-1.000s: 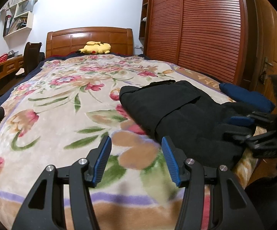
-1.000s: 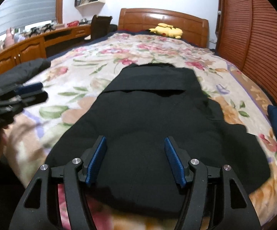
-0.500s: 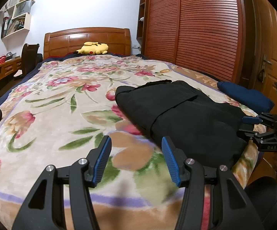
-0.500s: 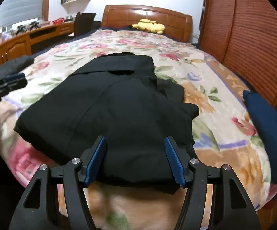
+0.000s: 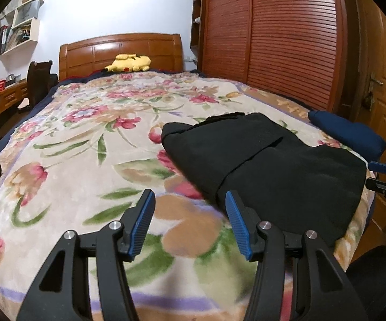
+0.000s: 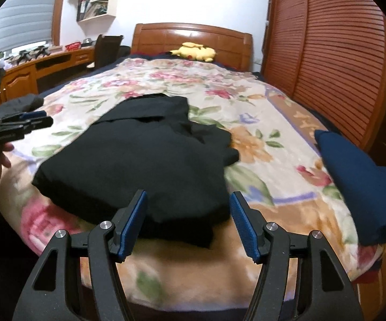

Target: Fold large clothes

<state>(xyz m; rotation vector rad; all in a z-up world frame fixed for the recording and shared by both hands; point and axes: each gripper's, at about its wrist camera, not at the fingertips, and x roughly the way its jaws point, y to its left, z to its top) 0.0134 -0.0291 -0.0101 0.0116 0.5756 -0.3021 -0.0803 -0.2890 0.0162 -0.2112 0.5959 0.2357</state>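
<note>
Black garment [image 6: 145, 160] lies folded near the foot of the flowered bed [image 5: 86, 139], left gripper [image 5: 190, 222] and right gripper [image 6: 187, 222] both wide and empty above it; squaring its loose right-hand flap would likely neaten it.

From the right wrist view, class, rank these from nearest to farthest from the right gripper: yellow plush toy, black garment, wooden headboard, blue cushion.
1. Black garment, just ahead of the jaws.
2. Blue cushion, right bed edge.
3. Yellow plush toy, far end.
4. Wooden headboard, just behind the toy.
</note>
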